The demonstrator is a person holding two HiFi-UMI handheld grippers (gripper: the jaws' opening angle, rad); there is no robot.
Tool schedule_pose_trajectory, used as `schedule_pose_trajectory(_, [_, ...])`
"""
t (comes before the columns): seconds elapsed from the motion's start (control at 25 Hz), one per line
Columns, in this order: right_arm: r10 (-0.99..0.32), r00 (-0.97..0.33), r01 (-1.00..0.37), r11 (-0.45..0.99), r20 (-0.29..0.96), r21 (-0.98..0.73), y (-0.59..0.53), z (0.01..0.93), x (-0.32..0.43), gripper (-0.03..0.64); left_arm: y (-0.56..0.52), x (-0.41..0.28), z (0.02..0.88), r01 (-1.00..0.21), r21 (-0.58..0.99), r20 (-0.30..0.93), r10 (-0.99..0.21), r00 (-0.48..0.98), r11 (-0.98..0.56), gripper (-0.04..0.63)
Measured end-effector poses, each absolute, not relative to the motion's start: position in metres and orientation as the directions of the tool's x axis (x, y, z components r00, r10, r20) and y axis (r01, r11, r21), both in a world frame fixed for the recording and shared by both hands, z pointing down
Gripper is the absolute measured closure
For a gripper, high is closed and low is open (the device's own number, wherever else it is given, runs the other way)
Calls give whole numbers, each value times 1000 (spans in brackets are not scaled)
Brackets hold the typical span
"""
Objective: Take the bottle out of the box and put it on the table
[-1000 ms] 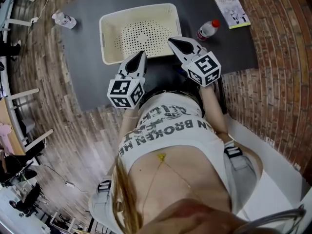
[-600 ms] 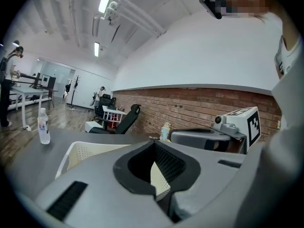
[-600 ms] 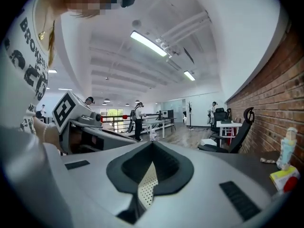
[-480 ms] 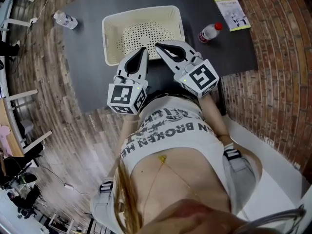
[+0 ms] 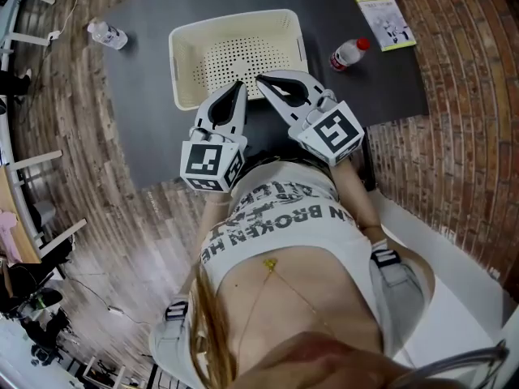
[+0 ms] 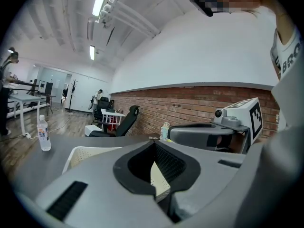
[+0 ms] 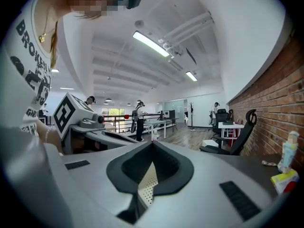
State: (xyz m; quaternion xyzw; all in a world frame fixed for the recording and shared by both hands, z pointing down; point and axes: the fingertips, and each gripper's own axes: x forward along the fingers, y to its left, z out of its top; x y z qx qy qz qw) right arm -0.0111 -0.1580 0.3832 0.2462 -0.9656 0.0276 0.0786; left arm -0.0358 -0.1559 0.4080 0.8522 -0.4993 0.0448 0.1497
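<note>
Since a second ago the right tool (image 5: 261,79) has swung left to the near rim of the cream perforated plastic basket (image 5: 235,16), beside the left tool (image 5: 238,84). Both point nearly level, jaws pressed together, empty. The red-capped bottle (image 5: 347,53) lies on the dark matte surface (image 5: 146,96), right of the basket.

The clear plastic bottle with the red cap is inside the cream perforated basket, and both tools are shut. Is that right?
No. The head view shows the red-capped plastic bottle on the dark grey table, right of the cream perforated basket, not inside it. The left tool and right tool are indeed shut.
</note>
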Motion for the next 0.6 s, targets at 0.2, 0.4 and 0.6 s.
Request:
schedule_pose_trajectory(0.2, [-468, -865, -479, 878, 181, -20, -156, 386, -10, 609, -154, -32, 410, -859, 214, 236, -828, 508, -466, 591])
schedule_pose_trajectory(0.4, [-472, -857, -486, 874, 208, -20, -155, 391, -7, 609, -153, -29, 411, -854, 219, 238, -823, 515, -472, 591])
schedule_pose_trajectory(0.6, [-468, -858, -484, 875, 212, -26, -153, 394, -4, 609, -152, -25, 413, -854, 216, 245, -821, 516, -472, 591])
